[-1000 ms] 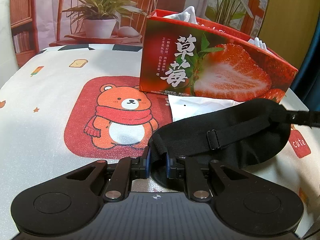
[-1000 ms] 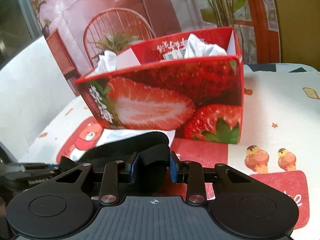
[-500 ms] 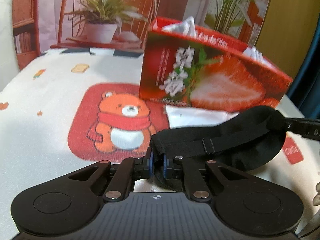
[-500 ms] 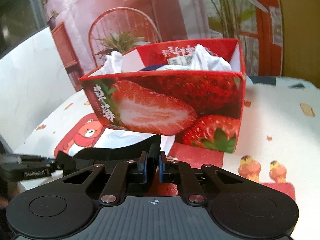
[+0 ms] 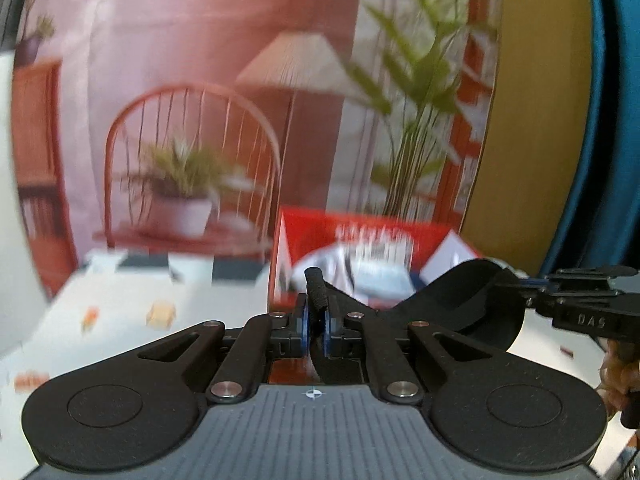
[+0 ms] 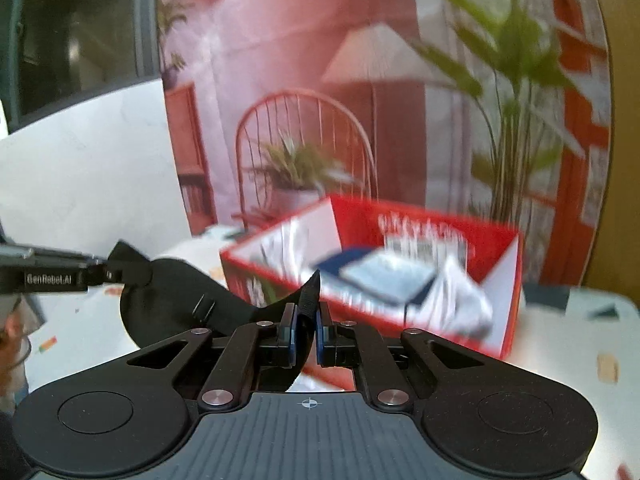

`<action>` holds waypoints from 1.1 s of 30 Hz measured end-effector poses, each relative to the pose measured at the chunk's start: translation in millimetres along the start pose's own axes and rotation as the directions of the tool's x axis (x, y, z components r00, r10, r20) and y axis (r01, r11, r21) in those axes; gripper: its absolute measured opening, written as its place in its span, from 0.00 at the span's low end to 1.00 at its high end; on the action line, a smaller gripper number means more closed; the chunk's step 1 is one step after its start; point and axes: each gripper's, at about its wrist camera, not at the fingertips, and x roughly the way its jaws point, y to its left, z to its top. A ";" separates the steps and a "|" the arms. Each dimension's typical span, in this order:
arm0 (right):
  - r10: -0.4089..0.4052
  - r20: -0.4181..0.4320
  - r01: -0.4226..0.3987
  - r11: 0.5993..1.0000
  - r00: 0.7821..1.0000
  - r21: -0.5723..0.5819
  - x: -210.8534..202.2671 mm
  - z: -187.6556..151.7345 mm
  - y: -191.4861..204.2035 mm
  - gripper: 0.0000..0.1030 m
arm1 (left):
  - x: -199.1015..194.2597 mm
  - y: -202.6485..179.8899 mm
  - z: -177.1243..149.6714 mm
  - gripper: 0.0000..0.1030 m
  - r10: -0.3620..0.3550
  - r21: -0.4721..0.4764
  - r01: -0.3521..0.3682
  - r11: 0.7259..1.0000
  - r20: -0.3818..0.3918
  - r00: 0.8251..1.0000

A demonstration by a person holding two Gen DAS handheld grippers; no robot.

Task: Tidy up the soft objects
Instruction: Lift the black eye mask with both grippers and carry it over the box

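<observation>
Each hand-held gripper, left [image 5: 315,330] and right [image 6: 305,334], pinches one end of the limp black eye mask [image 5: 472,304].

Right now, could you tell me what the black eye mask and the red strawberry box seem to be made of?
Black eye mask: soft matte fabric, apparently; it sags and folds between the claws. Red strawberry box: likely printed cardboard, with flat stiff walls and white inner faces.

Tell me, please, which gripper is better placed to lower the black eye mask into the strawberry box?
Probably the right gripper: its end of the eye mask sits directly before the strawberry box opening. The left gripper, also clamped on it, is near one end.
</observation>
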 end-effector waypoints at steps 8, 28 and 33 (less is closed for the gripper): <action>-0.095 0.064 0.098 0.994 0.993 -0.043 24.6 52.6 -20.3 0.08 | 55.8 -20.5 65.7 0.08 0.016 0.051 -0.019 0.999 0.061 0.998; -0.242 -0.184 0.242 0.970 0.953 -0.019 141.3 43.8 -96.7 0.08 | 230.3 -37.7 53.5 0.08 0.062 0.170 -0.014 0.985 -0.283 0.957; -0.235 -0.219 0.247 0.968 0.947 0.030 146.4 35.4 -103.3 0.08 | 235.1 -37.9 50.8 0.08 0.051 0.177 0.004 0.984 -0.306 0.951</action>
